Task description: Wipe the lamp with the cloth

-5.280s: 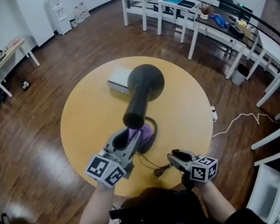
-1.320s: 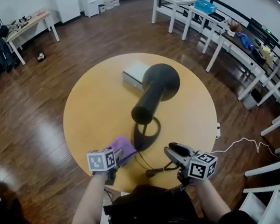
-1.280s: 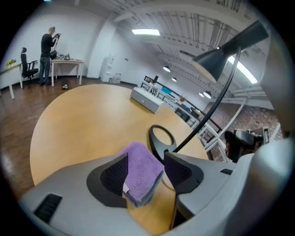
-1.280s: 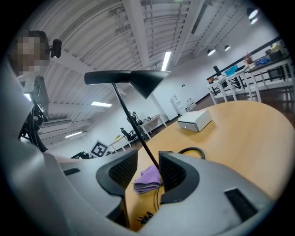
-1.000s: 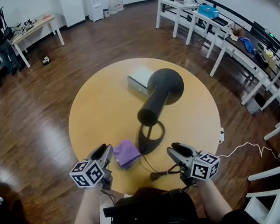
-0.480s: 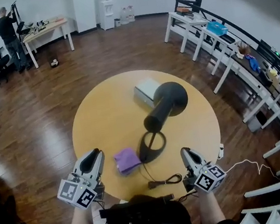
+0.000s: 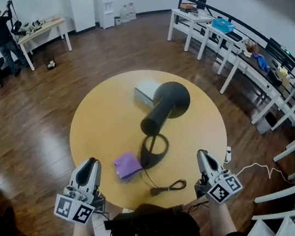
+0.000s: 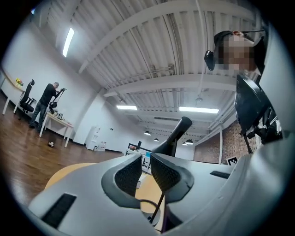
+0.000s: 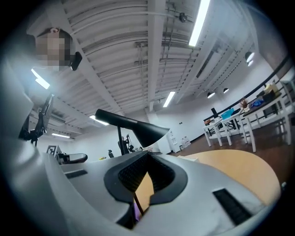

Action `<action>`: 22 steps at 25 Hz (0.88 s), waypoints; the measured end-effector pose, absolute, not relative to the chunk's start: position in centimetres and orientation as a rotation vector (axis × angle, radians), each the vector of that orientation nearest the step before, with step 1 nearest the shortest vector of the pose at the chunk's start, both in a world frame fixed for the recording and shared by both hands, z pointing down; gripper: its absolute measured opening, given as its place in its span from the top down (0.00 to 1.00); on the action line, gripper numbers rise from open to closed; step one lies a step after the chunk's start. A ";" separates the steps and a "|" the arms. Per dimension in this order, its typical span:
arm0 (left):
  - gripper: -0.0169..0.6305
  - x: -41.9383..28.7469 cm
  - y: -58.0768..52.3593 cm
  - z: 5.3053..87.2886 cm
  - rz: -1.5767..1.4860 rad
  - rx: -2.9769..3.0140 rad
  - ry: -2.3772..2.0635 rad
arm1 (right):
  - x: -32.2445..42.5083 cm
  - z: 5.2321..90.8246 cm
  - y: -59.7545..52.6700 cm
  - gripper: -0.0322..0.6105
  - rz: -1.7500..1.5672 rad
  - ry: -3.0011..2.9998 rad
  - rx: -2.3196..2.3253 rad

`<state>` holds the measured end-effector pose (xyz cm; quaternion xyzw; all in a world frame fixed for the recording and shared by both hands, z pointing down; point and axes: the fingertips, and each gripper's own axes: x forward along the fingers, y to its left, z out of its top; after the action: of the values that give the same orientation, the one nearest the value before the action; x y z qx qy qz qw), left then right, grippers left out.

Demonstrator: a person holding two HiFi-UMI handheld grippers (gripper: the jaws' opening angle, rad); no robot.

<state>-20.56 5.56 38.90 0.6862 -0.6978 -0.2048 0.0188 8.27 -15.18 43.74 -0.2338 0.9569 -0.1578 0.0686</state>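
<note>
The black lamp (image 7: 160, 110) is standing near the middle of the round desk (image 7: 98, 122), and the purple cloth (image 7: 127, 165) is lying just left of its ring base, toward the near edge. I am holding my left hand-held gripper (image 7: 88, 165) and right hand-held gripper (image 7: 203, 157) at the near edge, well apart from both. Both are staying closed on nothing, the right one's jaws having just been closing.
</note>
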 end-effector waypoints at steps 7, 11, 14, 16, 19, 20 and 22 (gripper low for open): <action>0.89 -20.2 5.2 39.7 -0.529 2.161 -2.219 | 8.8 43.3 -15.9 0.95 -0.439 2.871 -0.744; 0.89 -19.6 5.1 39.9 -0.503 2.171 -2.204 | 8.8 43.0 -16.2 0.95 -0.453 2.849 -0.746; 0.89 -19.9 5.3 40.2 -0.499 2.157 -2.203 | 8.7 43.0 -16.1 0.95 -0.457 2.846 -0.743; 0.89 -20.0 5.3 40.3 -0.501 2.155 -2.208 | 8.7 43.1 -16.2 0.95 -0.454 2.850 -0.744; 0.89 -20.0 5.1 40.1 -0.542 2.145 -2.194 | 8.8 43.2 -16.6 0.95 -0.451 2.850 -0.749; 0.89 -19.9 5.0 40.0 -0.555 2.144 -2.185 | 8.8 43.1 -16.6 0.95 -0.450 2.849 -0.749; 0.89 -19.8 4.8 40.0 -0.559 2.144 -2.178 | 8.7 42.9 -16.7 0.95 -0.445 2.850 -0.749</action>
<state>-19.83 4.84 40.00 0.6899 -0.7010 -0.1799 0.0172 8.72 -16.70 42.90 -0.2504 0.9532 -0.1488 0.0808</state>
